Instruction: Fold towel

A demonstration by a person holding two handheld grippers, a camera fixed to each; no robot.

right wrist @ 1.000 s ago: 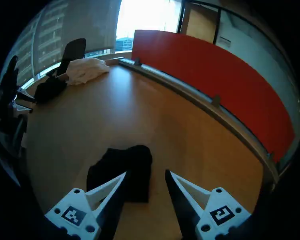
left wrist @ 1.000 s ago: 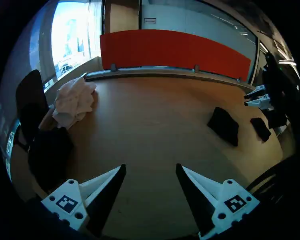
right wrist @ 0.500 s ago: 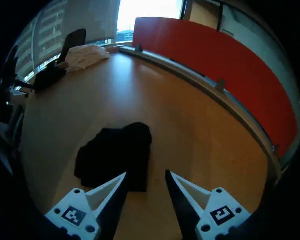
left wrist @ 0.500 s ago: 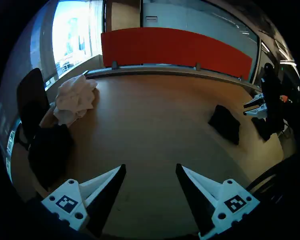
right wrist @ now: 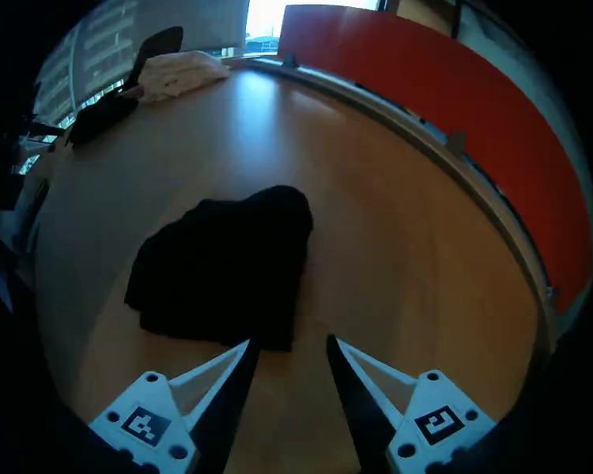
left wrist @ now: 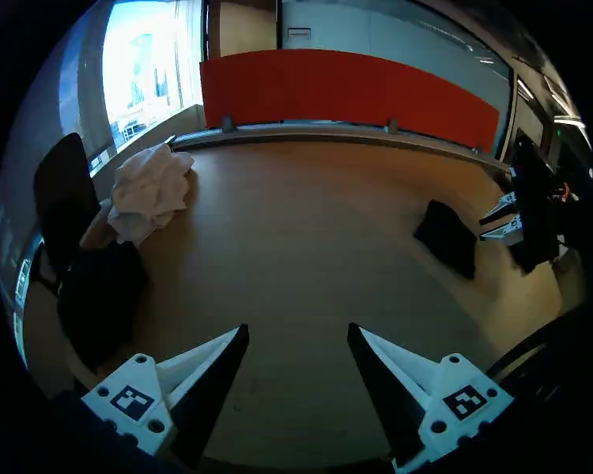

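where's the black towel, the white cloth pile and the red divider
black towel (right wrist: 225,268), right gripper view, middle of the cloth
white cloth pile (left wrist: 148,189), left gripper view, centre of the heap
red divider (left wrist: 344,91), left gripper view, middle of its face

A red partition (left wrist: 344,87) backs the wooden table (left wrist: 296,237) (a metal rail (left wrist: 336,130) along its foot); a dark chair (left wrist: 58,186) stands beside the bright window (left wrist: 142,71).
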